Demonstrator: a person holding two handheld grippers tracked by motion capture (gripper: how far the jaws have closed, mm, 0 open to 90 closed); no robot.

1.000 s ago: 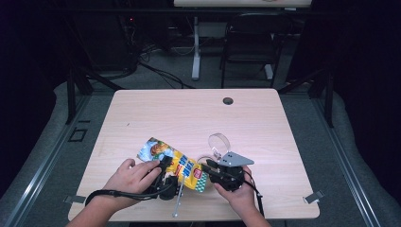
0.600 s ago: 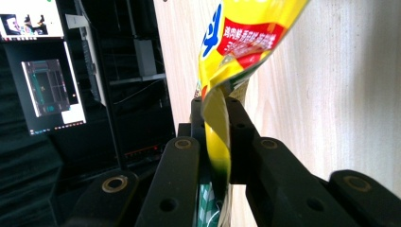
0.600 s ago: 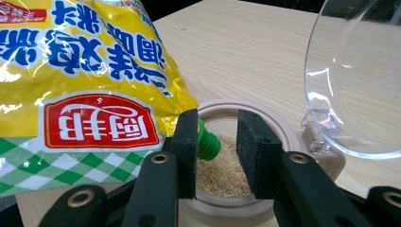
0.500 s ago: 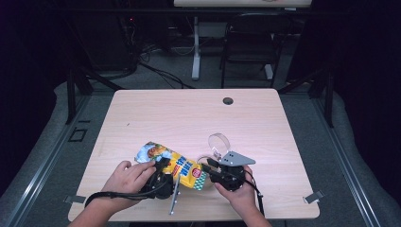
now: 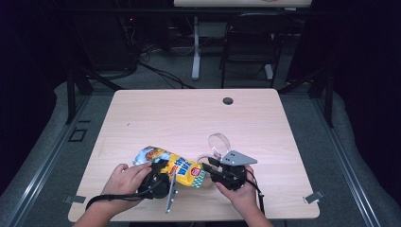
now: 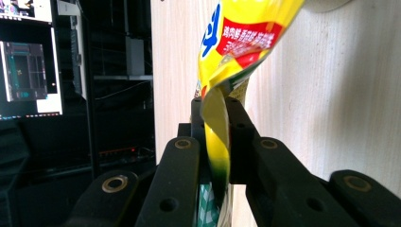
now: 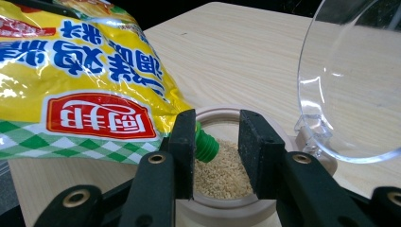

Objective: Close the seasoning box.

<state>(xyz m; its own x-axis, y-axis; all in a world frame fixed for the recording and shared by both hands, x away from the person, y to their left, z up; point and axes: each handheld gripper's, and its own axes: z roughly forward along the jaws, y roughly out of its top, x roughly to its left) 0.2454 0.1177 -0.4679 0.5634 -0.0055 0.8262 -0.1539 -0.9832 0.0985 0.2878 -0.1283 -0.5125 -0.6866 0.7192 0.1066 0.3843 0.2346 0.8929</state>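
A yellow printed pouch (image 5: 176, 165) lies tilted across the table's front, its green spout (image 7: 206, 146) over a round wooden-rimmed jar (image 7: 222, 208) that holds beige granules (image 7: 220, 172). My left gripper (image 6: 215, 101) is shut on the pouch's (image 6: 241, 38) flat back edge; in the high view the left gripper (image 5: 160, 178) sits under a hand. My right gripper (image 7: 217, 118) stands open just above the jar, its jaws either side of the spout, which touches the left jaw. From above, the right gripper (image 5: 210, 169) points left at the pouch's spout end.
The jar's clear hinged lid (image 7: 350, 80) stands open at the right of the jar; it shows as a clear disc (image 5: 217, 143) in the high view. A dark cable hole (image 5: 228, 100) sits near the table's far edge. The wooden table (image 5: 179, 118) is bare behind the pouch.
The left hand and the pouch's back end have shifted slightly towards the table's front edge. The right gripper has stayed where it was.
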